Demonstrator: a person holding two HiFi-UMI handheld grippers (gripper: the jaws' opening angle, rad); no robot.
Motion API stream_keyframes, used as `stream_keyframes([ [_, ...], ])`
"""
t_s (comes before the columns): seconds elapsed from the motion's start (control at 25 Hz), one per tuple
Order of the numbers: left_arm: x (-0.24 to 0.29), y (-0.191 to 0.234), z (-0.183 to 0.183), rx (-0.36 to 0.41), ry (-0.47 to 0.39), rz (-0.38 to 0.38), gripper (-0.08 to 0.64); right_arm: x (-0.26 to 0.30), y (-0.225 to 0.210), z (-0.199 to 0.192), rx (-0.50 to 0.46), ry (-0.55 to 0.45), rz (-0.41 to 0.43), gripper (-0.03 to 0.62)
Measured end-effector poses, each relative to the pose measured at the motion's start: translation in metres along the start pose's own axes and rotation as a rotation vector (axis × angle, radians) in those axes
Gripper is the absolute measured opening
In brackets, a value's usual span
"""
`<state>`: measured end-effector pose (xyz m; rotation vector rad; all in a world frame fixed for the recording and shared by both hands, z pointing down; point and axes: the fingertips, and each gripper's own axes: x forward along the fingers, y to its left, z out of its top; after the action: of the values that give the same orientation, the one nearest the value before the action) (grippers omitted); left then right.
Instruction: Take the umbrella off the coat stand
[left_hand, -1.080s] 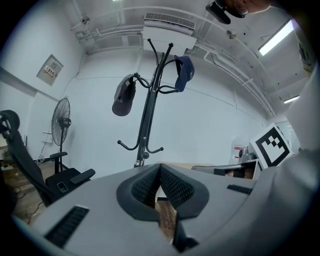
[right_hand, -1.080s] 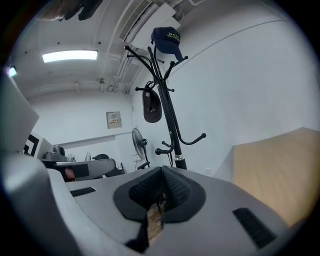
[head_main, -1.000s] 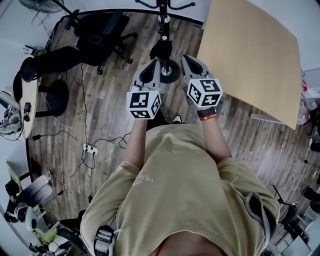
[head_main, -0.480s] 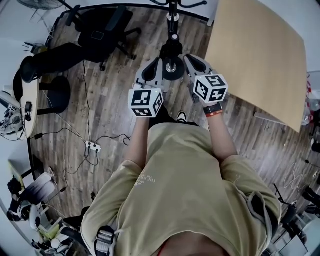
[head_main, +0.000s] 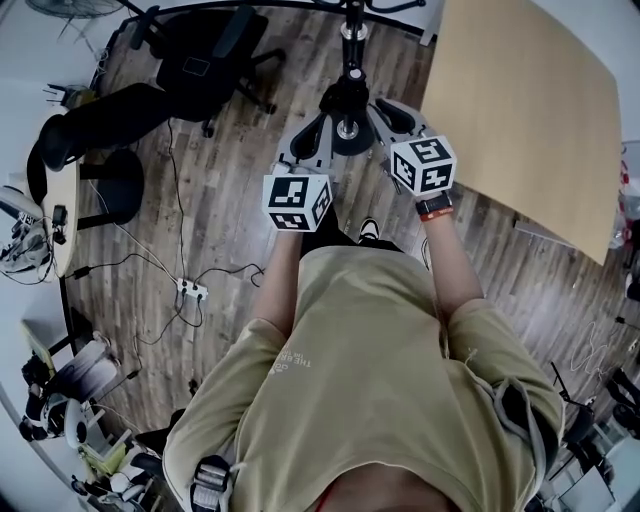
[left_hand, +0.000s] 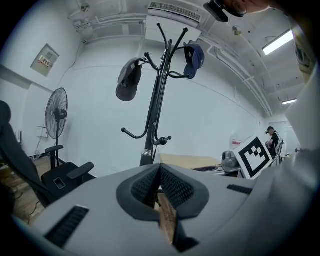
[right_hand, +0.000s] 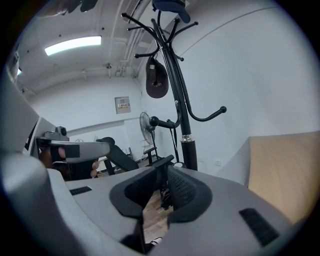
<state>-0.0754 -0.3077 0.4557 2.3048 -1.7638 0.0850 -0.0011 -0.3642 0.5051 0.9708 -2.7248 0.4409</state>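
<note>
The black coat stand (head_main: 351, 45) rises just ahead of me, its round base (head_main: 348, 128) lying between my two grippers. A black folded umbrella (head_main: 343, 95) hangs low against the pole. My left gripper (head_main: 303, 138) is left of the base; in the left gripper view its fingertips meet, left gripper (left_hand: 159, 170) shut and empty, pointing at the pole (left_hand: 152, 125). My right gripper (head_main: 386, 110) is right of the base. In the right gripper view the right gripper (right_hand: 162, 172) is opening by a narrow gap, and a black part, seemingly the umbrella (right_hand: 161, 161), shows just beyond it, not pressed.
Caps hang on the upper hooks, a grey cap (left_hand: 128, 80) and a blue cap (left_hand: 194, 55). A black office chair (head_main: 200, 60) stands at the left, a wooden tabletop (head_main: 520, 110) at the right. Cables and a power strip (head_main: 189, 290) lie on the floor. A fan (left_hand: 57, 115) stands by the wall.
Both grippers have moved forward toward the coat stand. Its base, which lay ahead of their tips, now sits between them.
</note>
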Motion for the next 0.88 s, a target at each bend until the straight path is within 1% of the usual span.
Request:
stream_keyframes([
  [0.24,0.014,0.002,-0.010,-0.011,0.023,-0.025,0.023,0.016,-0.012,0.002,-0.021,-0.003,0.011,0.096],
  [0.56,0.023,0.012,-0.018,-0.048,0.052,-0.026,0.023,0.043,-0.023,-0.004,-0.086,0.048,0.066,0.142],
  [0.72,0.027,0.016,-0.016,-0.077,0.059,-0.035,0.023,0.056,-0.032,-0.011,-0.107,0.074,0.082,0.180],
  [0.88,0.029,0.015,-0.020,-0.077,0.071,-0.039,0.023,0.066,-0.038,-0.018,-0.105,0.086,0.093,0.227],
])
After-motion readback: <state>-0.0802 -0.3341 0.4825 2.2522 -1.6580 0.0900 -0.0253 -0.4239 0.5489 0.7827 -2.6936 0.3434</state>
